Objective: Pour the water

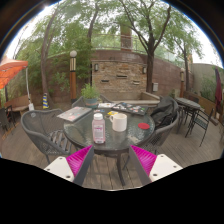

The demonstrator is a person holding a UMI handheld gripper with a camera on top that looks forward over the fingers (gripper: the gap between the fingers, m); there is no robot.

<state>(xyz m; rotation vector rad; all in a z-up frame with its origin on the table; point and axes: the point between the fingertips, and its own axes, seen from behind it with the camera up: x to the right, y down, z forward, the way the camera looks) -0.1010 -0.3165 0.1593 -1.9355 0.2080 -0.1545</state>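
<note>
A clear water bottle (98, 128) with a pink label stands upright on a round glass patio table (125, 140). Just to its right on the same table stands a white cup (120, 122). My gripper (112, 160) is open, its two magenta pads (80, 160) spread wide with only the wooden deck between them. The bottle and cup stand well beyond the fingertips, roughly centred between the fingers. Nothing is held.
A small red object (144, 126) lies on the table to the right of the cup. Papers (74, 113) and other items lie further back. Dark wicker chairs (44, 130) ring the table. A stone wall (120, 75), trees and an orange canopy (12, 70) stand behind.
</note>
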